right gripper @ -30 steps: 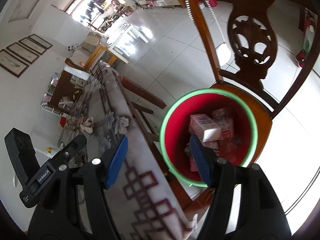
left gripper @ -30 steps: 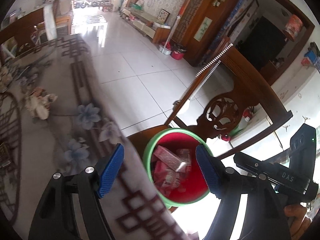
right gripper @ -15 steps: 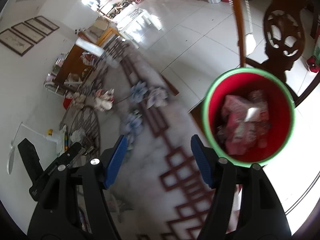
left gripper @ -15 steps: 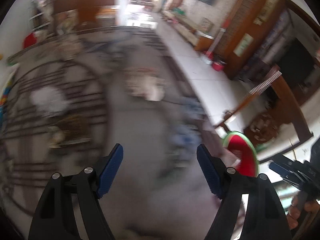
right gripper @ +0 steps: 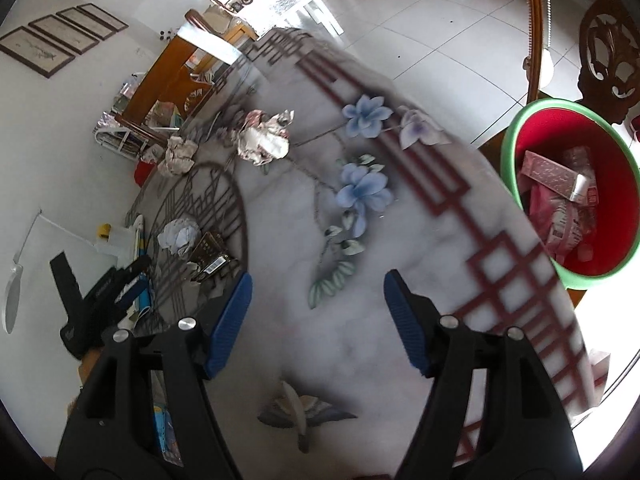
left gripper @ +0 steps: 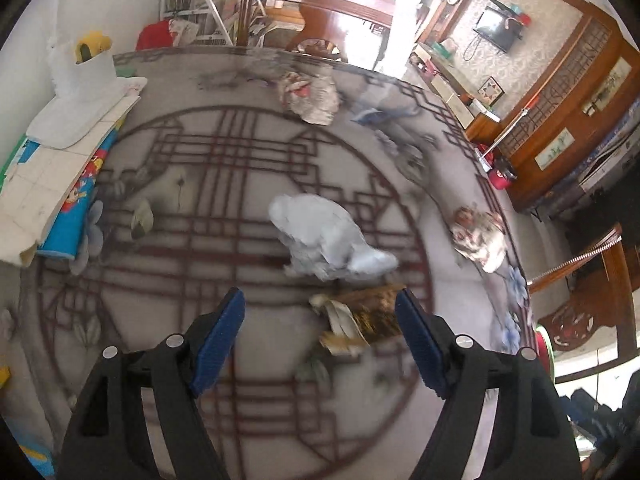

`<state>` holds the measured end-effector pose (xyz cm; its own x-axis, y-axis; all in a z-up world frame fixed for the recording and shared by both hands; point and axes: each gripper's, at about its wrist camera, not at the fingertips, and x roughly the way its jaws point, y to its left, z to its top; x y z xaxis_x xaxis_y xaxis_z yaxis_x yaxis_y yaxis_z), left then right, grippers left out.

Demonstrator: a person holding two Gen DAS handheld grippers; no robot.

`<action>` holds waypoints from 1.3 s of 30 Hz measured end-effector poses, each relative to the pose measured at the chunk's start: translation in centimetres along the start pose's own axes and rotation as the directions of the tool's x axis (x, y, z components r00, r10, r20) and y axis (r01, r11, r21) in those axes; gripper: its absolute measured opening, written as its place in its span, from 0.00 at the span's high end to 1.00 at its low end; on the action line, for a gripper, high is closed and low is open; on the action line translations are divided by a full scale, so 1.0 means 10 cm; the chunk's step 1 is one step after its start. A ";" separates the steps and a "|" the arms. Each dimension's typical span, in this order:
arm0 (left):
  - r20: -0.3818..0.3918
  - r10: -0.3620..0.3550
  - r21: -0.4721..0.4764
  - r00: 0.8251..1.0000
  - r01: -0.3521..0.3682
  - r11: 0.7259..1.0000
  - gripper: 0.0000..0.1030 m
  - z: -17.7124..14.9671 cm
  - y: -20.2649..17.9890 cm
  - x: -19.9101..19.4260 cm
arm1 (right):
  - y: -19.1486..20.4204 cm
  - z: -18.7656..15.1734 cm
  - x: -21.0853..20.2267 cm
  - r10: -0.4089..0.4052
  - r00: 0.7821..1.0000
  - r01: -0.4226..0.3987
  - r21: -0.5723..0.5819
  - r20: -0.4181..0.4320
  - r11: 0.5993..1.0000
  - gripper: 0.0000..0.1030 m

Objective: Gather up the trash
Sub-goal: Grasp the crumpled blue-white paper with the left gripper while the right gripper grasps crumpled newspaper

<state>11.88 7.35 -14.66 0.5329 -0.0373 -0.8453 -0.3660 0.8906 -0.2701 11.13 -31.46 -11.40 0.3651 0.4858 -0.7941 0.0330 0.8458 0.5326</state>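
Note:
Over the patterned table (left gripper: 168, 264) my left gripper (left gripper: 318, 332) is open with nothing between its jaws. Just beyond its right finger lies a brown-gold wrapper (left gripper: 360, 316), with a crumpled white paper (left gripper: 324, 236) behind it. Two printed paper balls lie farther off, one at the back (left gripper: 310, 98) and one at the right edge (left gripper: 480, 236). My right gripper (right gripper: 316, 292) hangs over bare tabletop (right gripper: 360, 332) with its jaws opening and nothing between them. The red bin (right gripper: 560, 128) with a green rim holds pink packets and stands off the table's right edge.
Papers and a blue booklet (left gripper: 60, 168) are stacked at the table's left side, with a white holder (left gripper: 88, 68) behind them. A carved wooden chair (right gripper: 608, 52) stands behind the bin. In the right wrist view my left gripper (right gripper: 120, 284) shows at the far left.
Both grippers have swung from above the red bin back over the table. The left one now faces the white paper and the wrapper. The bin has slid to the right edge of the right view.

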 end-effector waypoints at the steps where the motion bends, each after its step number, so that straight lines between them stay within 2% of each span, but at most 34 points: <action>1: -0.006 -0.001 -0.005 1.000 0.001 1.000 0.26 0.06 0.02 0.06 | 0.03 0.00 0.01 -0.005 1.000 0.005 -0.001 -0.001 1.000 0.34; 5: -0.027 -0.018 -0.014 0.999 0.018 1.000 0.25 0.25 0.03 0.26 | 0.11 0.04 0.03 -0.020 1.000 0.020 0.002 0.007 1.000 0.33; 11: -0.109 -0.020 0.005 0.994 0.020 1.000 0.25 0.43 -0.04 0.72 | 0.19 0.17 0.18 -0.054 0.999 0.054 0.001 -0.006 0.999 0.32; 12: -0.117 -0.028 0.000 0.993 0.028 1.000 0.27 0.44 -0.03 0.78 | 0.22 0.20 0.24 -0.062 0.998 0.062 -0.013 -0.018 0.998 0.32; 13: -0.123 -0.035 -0.006 0.992 0.035 0.999 0.38 0.44 -0.02 0.82 | 0.25 0.22 0.28 -0.066 0.997 0.066 -0.024 -0.024 0.998 0.32; 15: -0.124 -0.081 -0.023 0.989 0.079 0.997 0.53 0.42 0.00 0.84 | 0.34 0.30 0.39 -0.073 0.997 0.070 -0.061 -0.037 0.996 0.32; 16: -0.114 -0.078 -0.017 0.990 0.077 0.997 0.58 0.41 -0.01 0.80 | 0.40 0.36 0.46 -0.073 0.996 0.069 -0.088 -0.042 0.994 0.32; 18: -0.097 -0.085 -0.012 0.992 0.085 0.996 0.60 0.38 0.00 0.72 | 0.55 0.50 0.61 -0.073 0.996 0.065 -0.143 -0.049 0.988 0.32; 20: -0.069 -0.109 -0.027 0.992 0.107 0.994 0.60 0.33 0.04 0.57 | 0.70 0.67 0.76 -0.063 0.997 0.053 -0.188 -0.046 0.981 0.31; 21: -0.050 -0.109 -0.032 0.993 0.108 0.994 0.60 0.27 0.07 0.45 | 0.76 0.74 0.82 -0.063 0.997 0.053 -0.204 -0.039 0.977 0.27; 26: 0.015 -0.069 -0.055 0.998 0.069 0.996 0.60 0.00 0.22 0.02 | 1.02 1.13 1.24 -0.082 0.997 0.078 -0.259 -0.004 0.963 0.25; 31: 0.016 -0.047 -0.022 0.999 0.047 0.999 0.59 -0.14 0.23 -0.14 | 1.20 1.35 1.63 -0.150 0.989 0.146 -0.313 0.012 0.938 0.22; 34: -0.001 -0.057 -0.032 0.998 0.057 0.998 0.59 -0.16 0.23 -0.10 | 1.17 1.41 1.89 -0.214 0.977 0.198 -0.326 -0.016 0.924 0.22; 35: -0.009 -0.067 -0.042 0.998 0.067 0.997 0.59 -0.16 0.23 -0.07 | 1.16 1.39 1.93 -0.223 0.975 0.204 -0.324 -0.020 0.924 0.24; 36: -0.013 -0.073 -0.045 0.997 0.073 0.996 0.59 -0.17 0.24 -0.06 | 1.14 1.38 1.97 -0.236 0.971 0.216 -0.326 -0.024 0.920 0.37; 39: -0.023 -0.078 -0.032 0.997 0.077 0.997 0.59 -0.18 0.20 -0.02 | 1.12 1.31 1.96 -0.251 0.968 0.230 -0.357 -0.011 0.905 0.51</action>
<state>9.70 8.34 -15.88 0.5423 -0.1167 -0.8320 -0.3479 0.8702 -0.3488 30.87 -15.37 -17.17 0.3349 0.2608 -0.9054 -0.2186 0.9562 0.1946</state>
